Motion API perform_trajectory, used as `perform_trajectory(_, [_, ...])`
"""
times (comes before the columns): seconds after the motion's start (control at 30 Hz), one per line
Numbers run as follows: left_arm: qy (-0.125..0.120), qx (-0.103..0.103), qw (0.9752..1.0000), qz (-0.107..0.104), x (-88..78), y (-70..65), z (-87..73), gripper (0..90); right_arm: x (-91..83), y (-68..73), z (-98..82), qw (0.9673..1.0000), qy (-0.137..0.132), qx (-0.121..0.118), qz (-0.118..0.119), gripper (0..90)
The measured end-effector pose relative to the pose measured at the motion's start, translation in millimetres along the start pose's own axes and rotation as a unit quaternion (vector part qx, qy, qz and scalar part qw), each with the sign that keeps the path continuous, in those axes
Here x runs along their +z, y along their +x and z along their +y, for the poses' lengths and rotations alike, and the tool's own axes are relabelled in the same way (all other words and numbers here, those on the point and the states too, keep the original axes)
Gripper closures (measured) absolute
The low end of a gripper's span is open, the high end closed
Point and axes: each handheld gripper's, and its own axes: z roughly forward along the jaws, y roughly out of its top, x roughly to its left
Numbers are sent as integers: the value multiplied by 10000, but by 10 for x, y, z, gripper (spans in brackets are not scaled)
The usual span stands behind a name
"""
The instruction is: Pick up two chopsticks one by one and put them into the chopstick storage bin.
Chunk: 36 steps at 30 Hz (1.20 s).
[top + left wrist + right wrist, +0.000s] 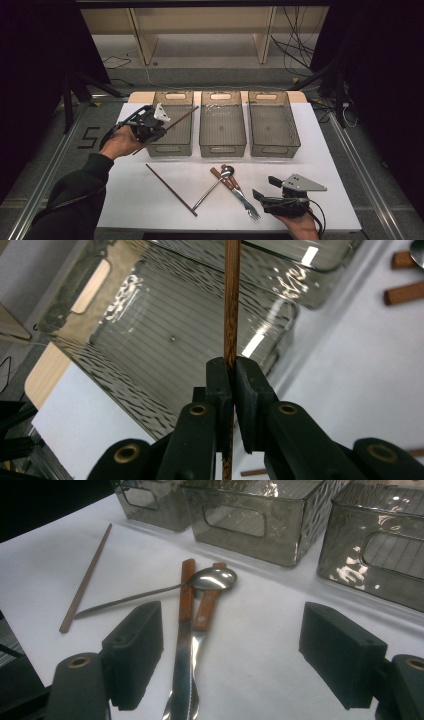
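Note:
My left gripper [161, 130] is shut on a brown wooden chopstick [182, 116], held slanting above the empty left bin [176, 96]. In the left gripper view the jaws pinch the chopstick [231, 300] over that bin [165, 335]. A second chopstick [171, 190] lies on the white table. A spoon [226, 173], a wooden-handled knife [185, 630] and a fork [248, 206] lie crossed near the front. My right gripper [265, 187] stands open just right of them; in its own view the right gripper [232, 630] has its jaws either side of the knife and fork [205, 610].
Three clear grey bins stand in a row at the back: the left one, the middle [222, 125] and the right [273, 125], all empty. The white table [325, 165] ends close behind my right hand. Dark stands and cables surround the table.

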Motion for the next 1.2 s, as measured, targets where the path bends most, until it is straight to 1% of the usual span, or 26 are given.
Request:
perform_trajectory(0.03, [11, -16, 10000, 40, 4, 20, 20, 846, 1, 0, 0, 10000, -4, 0, 2, 262])
perform_trajectory(0.17, [-118, -216, 9996, 153, 24, 85, 91, 846, 2, 2, 0, 10000, -1, 1, 6, 262])
perform_trajectory(0.2, [-111, -202, 9996, 155, 22, 110, 108, 846, 2, 2, 0, 10000, -2, 2, 8, 262])
perform_trajectory(0.27, [-148, -260, 9993, 232, 29, 140, 144, 846, 2, 0, 0, 10000, -1, 1, 11, 262])
perform_trajectory(0.3, [-144, -247, 9993, 241, 25, 163, 162, 846, 2, -1, 0, 10000, -1, -1, 15, 262])
perform_trajectory(0.37, [-233, -345, 9988, 271, 27, 191, 197, 846, 3, -1, 0, 10000, -1, 1, 18, 262])
perform_trajectory(0.47, [-304, -380, 9983, 310, 30, 242, 244, 846, -1, -2, 0, 10000, -15, 5, 31, 262])
perform_trajectory(0.57, [-399, -483, 9974, 352, 51, 277, 277, 846, 2, -1, -2, 10000, -6, 17, 41, 262])
perform_trajectory(0.67, [-442, -535, 9969, 370, 77, 306, 308, 846, -1, 1, -2, 10000, -10, -8, 40, 262])
perform_trajectory(0.7, [-469, -578, 9964, 394, 92, 310, 320, 846, 1, -3, -4, 10000, -6, 15, 44, 262])
perform_trajectory(0.73, [-453, -563, 9965, 416, 104, 323, 332, 846, 1, -3, -4, 10000, -6, 15, 44, 262])
perform_trajectory(0.83, [-521, -710, 9952, 415, 151, 363, 360, 846, -3, -4, -2, 10000, -25, 9, 51, 262])
perform_trajectory(0.9, [-509, -727, 9951, 443, 190, 387, 373, 846, 0, -4, -3, 10000, -7, 14, 52, 262])
perform_trajectory(0.97, [-550, -782, 9942, 497, 235, 405, 381, 846, -2, -1, -2, 10000, -22, 2, 59, 262])
perform_trajectory(1.0, [-541, -803, 9941, 489, 251, 420, 383, 846, -2, -2, -2, 10000, -25, 0, 61, 262])
perform_trajectory(1.07, [-568, -861, 9932, 541, 294, 439, 380, 845, -4, -3, -3, 10000, -24, 2, 62, 262])
perform_trajectory(1.1, [-612, -922, 9923, 555, 320, 444, 376, 845, -4, -3, -3, 10000, -24, 2, 62, 262])
perform_trajectory(1.2, [-609, -1027, 9910, 604, 385, 470, 349, 846, -8, -3, -5, 10000, -28, 2, 63, 262])
